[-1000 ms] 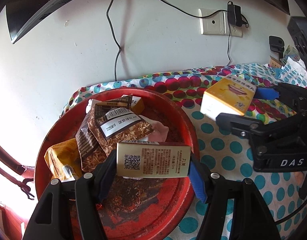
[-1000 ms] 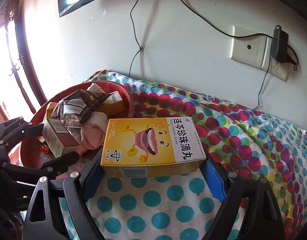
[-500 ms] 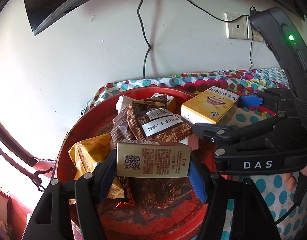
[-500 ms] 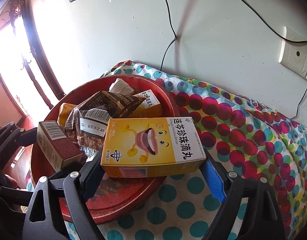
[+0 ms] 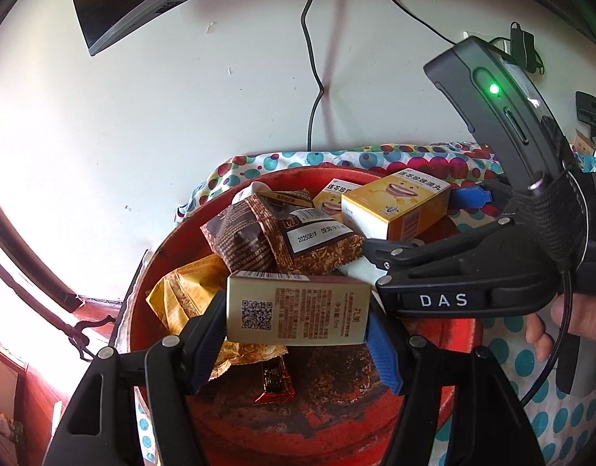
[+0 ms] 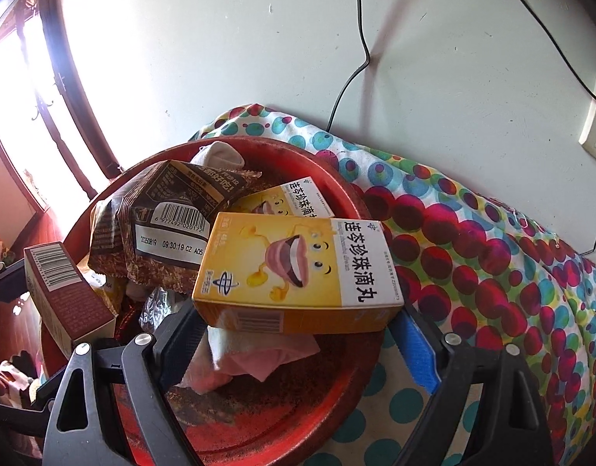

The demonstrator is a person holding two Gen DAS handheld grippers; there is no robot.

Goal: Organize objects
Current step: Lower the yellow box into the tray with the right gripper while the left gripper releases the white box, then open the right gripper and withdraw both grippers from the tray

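Observation:
My left gripper [image 5: 296,343] is shut on a brown and cream box [image 5: 298,310] with a QR code, held over the red round tray [image 5: 336,423]. It also shows at the left of the right wrist view [image 6: 65,295]. My right gripper [image 6: 298,339] is shut on a yellow medicine box [image 6: 298,272] with a cartoon mouth, held over the tray's [image 6: 259,419] right part. In the left wrist view that yellow box [image 5: 399,206] sits above the tray's far right side.
In the tray lie a brown snack packet [image 6: 166,217], a second yellow box [image 6: 294,200], a yellow packet [image 5: 181,295], a small red wrapper [image 5: 272,382] and pink cloth [image 6: 255,357]. The tray rests on a polka-dot cloth [image 6: 492,256] against a white wall with cables.
My right gripper has carried the yellow box left, from over the cloth to over the tray. My left gripper keeps the brown box over the tray and has drawn back a little.

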